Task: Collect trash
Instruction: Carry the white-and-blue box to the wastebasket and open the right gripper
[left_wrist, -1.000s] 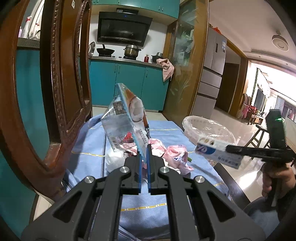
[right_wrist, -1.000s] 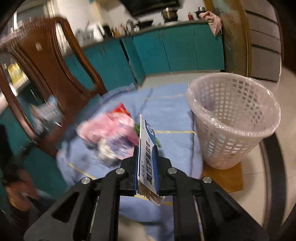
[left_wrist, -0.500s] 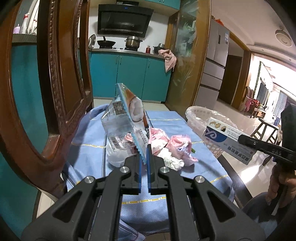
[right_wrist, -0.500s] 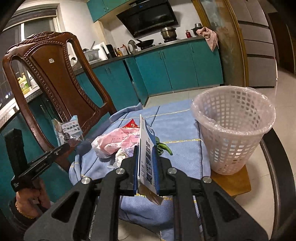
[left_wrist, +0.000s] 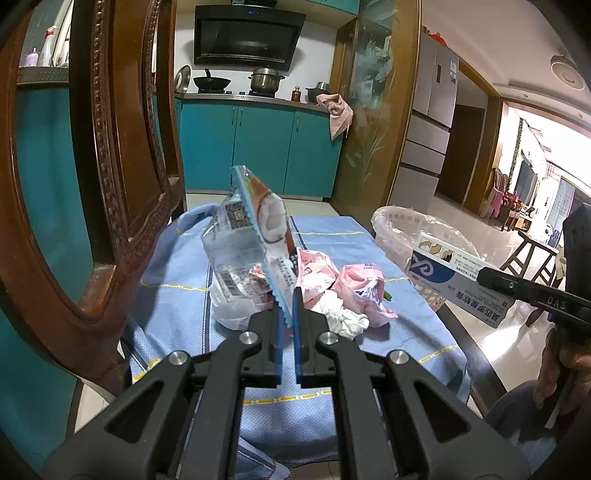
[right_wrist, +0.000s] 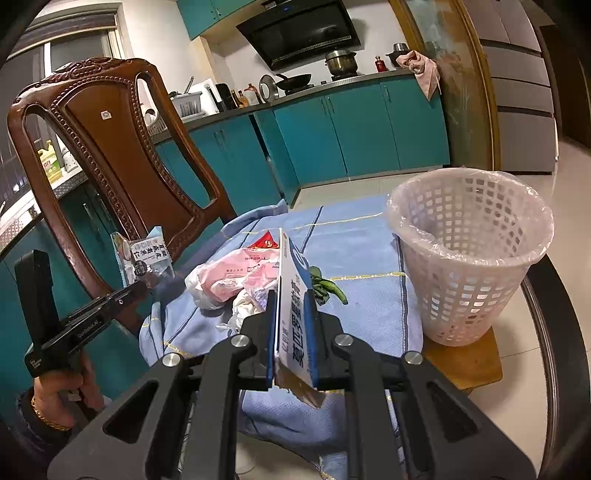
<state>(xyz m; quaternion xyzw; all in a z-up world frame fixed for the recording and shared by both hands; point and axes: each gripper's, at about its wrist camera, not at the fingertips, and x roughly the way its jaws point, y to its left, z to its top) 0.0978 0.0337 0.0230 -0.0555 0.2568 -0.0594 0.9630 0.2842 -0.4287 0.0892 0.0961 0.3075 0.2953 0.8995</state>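
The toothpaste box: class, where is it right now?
The toothpaste box is clamped upright in the right tongs, held above the blue cloth, left of the white basket.

Clear snack wrapper and white-blue toothpaste box both held aloft; pink wrappers heaped mid-tablecloth; lined white basket upright at its right edge.

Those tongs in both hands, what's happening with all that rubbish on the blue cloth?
A person is clearing trash with hand-held tongs. The left tongs are shut on a clear snack wrapper, held up above the blue cloth. The right tongs grip a toothpaste box, not yet over the lined white basket. Pink wrappers, crumpled tissue and a green pepper lie in a pile on the cloth.
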